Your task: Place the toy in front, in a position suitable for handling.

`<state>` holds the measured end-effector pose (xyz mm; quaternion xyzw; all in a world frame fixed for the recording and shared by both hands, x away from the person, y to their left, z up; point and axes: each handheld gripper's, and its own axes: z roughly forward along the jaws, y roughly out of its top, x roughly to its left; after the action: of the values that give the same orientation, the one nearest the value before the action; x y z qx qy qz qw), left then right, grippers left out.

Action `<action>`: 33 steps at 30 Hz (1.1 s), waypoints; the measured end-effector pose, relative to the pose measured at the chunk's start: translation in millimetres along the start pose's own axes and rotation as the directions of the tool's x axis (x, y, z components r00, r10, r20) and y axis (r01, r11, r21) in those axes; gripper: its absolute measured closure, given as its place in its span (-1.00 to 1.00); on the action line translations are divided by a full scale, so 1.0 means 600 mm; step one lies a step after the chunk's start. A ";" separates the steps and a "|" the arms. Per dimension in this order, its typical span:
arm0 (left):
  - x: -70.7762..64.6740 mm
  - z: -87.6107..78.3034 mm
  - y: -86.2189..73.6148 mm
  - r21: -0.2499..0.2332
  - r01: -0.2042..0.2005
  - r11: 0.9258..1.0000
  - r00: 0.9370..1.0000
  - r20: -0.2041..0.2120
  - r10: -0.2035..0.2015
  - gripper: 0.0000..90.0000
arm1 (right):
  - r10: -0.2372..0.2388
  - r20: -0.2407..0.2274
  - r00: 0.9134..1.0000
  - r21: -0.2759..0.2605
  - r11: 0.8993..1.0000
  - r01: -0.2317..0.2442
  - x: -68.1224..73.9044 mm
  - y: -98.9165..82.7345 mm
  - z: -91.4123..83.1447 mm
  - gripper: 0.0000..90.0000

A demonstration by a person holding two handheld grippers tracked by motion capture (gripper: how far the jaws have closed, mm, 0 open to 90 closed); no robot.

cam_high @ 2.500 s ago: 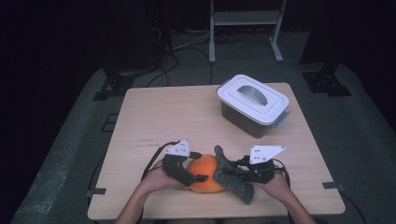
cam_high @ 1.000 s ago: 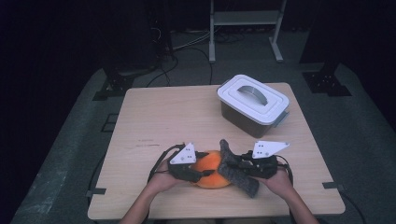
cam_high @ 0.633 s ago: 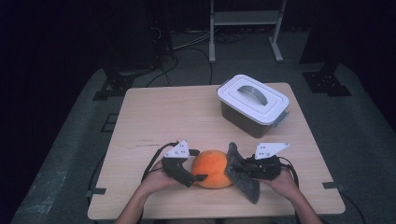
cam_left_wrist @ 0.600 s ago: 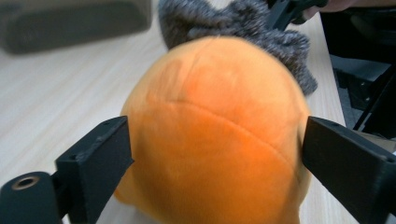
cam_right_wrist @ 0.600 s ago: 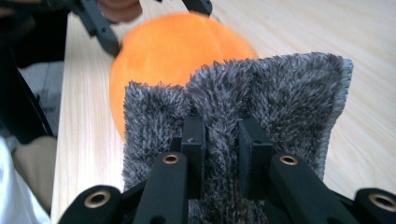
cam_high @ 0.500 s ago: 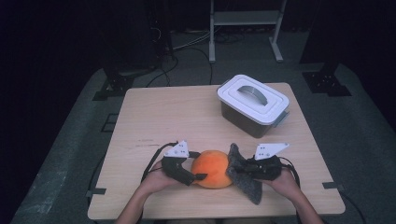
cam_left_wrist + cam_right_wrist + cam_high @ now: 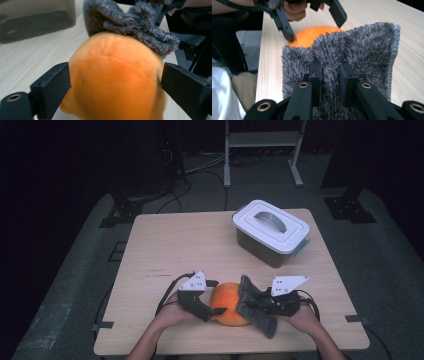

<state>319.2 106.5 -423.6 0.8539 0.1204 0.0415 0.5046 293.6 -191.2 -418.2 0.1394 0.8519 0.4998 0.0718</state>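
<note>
Two grippers flank orange ball (image 7: 227, 303) near tabletop (image 7: 200, 245) front edge. Left gripper (image 7: 210, 311) jaws just opening, spread either side of ball, letting go. Right gripper (image 7: 257, 303) jaws clenched on grey cloth (image 7: 255, 305), pressing it against ball for wiping.

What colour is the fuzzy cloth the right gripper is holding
Dark grey, a shaggy pile all over. The cloth shows best in the right gripper view, pinched by the right gripper.

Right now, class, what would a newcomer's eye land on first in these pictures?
The orange plush ball at the table's near edge, sitting between the jaws of the left gripper, which have just been opening. Next, the grey fuzzy cloth pinched in the right gripper against the ball, and the white-lidded container far right.
</note>
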 end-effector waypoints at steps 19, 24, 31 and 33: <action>-0.018 0.019 0.008 0.025 -0.053 0.998 0.998 0.017 0.052 -0.64 | -0.013 0.004 1.000 -0.020 1.000 0.013 -0.002 0.006 -0.008 0.64; -0.015 0.026 0.006 0.030 -0.002 1.000 0.999 0.040 0.000 -0.79 | 0.000 -0.013 1.000 -0.013 1.000 0.000 -0.012 -0.007 -0.020 0.63; -0.022 0.023 0.014 0.034 -0.029 0.999 0.999 0.040 0.027 -0.58 | 0.003 0.056 0.998 -0.040 0.999 -0.001 -0.009 0.014 -0.044 0.66; -0.022 0.023 0.014 0.038 -0.030 0.999 0.999 0.047 0.028 -0.58 | -0.015 0.055 0.998 -0.044 0.999 0.017 -0.001 0.023 -0.042 0.66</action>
<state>310.6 87.8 -422.5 0.8658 0.0972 0.0268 0.4900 289.5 -206.0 -393.9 0.1445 0.8393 0.5141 0.1021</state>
